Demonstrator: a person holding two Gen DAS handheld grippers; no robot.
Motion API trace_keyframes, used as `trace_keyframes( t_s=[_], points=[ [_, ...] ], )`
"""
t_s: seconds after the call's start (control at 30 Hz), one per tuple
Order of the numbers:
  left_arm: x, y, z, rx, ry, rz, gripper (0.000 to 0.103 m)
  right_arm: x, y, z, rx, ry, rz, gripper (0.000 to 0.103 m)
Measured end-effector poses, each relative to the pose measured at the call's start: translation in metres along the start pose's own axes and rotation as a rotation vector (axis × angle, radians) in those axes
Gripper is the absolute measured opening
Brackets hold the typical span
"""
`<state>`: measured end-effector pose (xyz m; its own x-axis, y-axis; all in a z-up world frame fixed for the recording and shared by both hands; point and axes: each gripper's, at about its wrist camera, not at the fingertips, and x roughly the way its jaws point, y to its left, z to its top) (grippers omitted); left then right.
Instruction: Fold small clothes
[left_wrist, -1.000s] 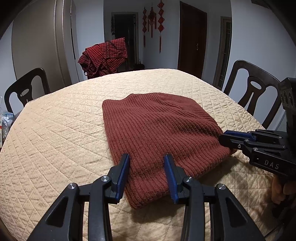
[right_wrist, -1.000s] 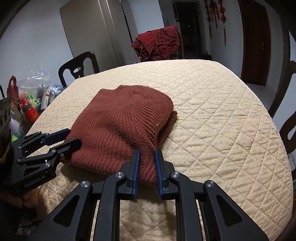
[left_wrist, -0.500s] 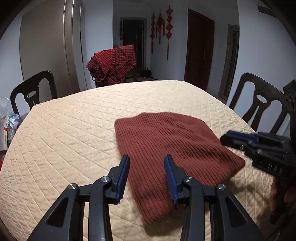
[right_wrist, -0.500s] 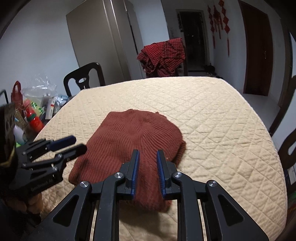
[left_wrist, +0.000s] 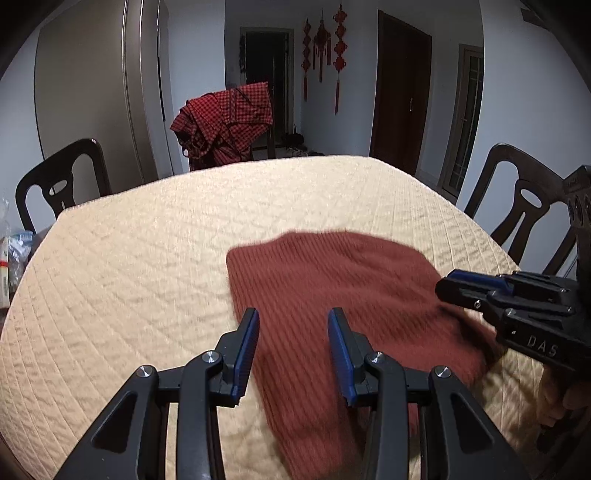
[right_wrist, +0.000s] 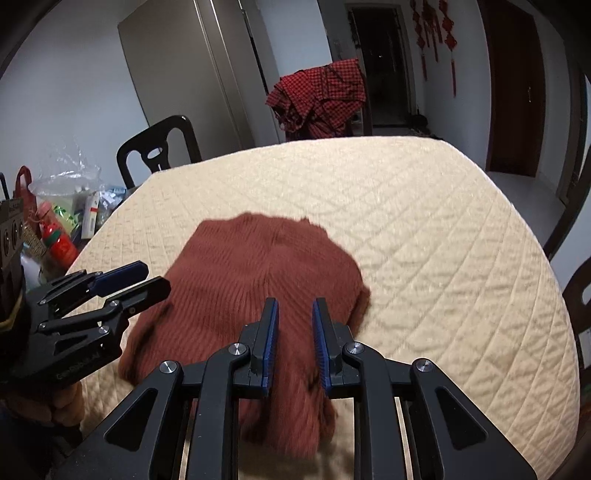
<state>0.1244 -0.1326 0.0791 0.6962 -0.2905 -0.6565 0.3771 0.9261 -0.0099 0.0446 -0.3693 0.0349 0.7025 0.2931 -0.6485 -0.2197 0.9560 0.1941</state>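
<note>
The rust-brown ribbed knit sweater (left_wrist: 332, 295) lies folded into a compact block on the beige quilted table cover (left_wrist: 147, 258), toward the near edge, within reach of both hands. Its layers stack thickest on the right side, where a doubled edge shows in the right wrist view (right_wrist: 258, 280).

Left gripper (left_wrist: 293, 325): black frame, blue pads, jaws moderately apart with nothing between them; it hangs above the sweater's near left edge, not touching it. Right gripper (right_wrist: 294, 317): jaws narrow but parted, no cloth pinched; it sits over the near right part of the block. Both point down and forward, probably because the person needs the fold in sight to check it.

Judgement: the fold on this garment looks finished, since no sleeve or hem sticks out and neither gripper holds fabric.

A red-and-black checked garment (left_wrist: 225, 125) is draped over the far dark wooden chair (left_wrist: 271, 144), out of the way; it may be next. Bags and packets (right_wrist: 62, 214) crowd a spot beside the table's left edge.
</note>
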Motion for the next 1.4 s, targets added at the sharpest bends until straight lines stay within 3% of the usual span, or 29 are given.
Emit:
trace_keyframes(
  t_s=[0.1,0.2,0.27,0.5,0.67,0.87,1.03,1.27,1.4],
  points=[
    [0.011,0.002,0.009,-0.005,-0.008,-0.006,0.041,0.013,-0.002,0.009,0.003,0.005,0.006,0.019],
    [0.033,0.004,0.005,-0.027,0.061,-0.055,0.041,0.033,-0.013,0.008,0.029,0.047,-0.021,0.019],
    [0.042,0.002,-0.003,-0.017,0.076,-0.055,0.041,0.039,-0.024,0.006,0.065,0.046,0.009,0.019],
    [0.024,0.007,0.002,-0.03,0.031,-0.046,0.041,0.022,-0.021,0.012,0.069,0.018,0.029,0.018],
    [0.04,0.009,-0.001,-0.034,0.08,-0.037,0.041,0.039,-0.028,0.011,0.078,0.069,0.008,0.019],
    [0.016,0.007,0.0,-0.022,0.052,-0.017,0.041,0.013,-0.026,0.008,0.093,0.038,0.032,0.02],
    [0.003,0.01,-0.004,-0.037,0.046,0.005,0.041,-0.001,-0.026,-0.001,0.119,0.023,0.058,0.041],
    [-0.003,0.015,-0.011,-0.071,0.048,0.01,0.046,-0.004,-0.026,-0.009,0.137,0.036,0.087,0.047],
    [0.004,0.018,-0.016,-0.089,0.064,-0.005,0.049,0.005,-0.033,-0.014,0.169,0.066,0.094,0.056]
  ],
)
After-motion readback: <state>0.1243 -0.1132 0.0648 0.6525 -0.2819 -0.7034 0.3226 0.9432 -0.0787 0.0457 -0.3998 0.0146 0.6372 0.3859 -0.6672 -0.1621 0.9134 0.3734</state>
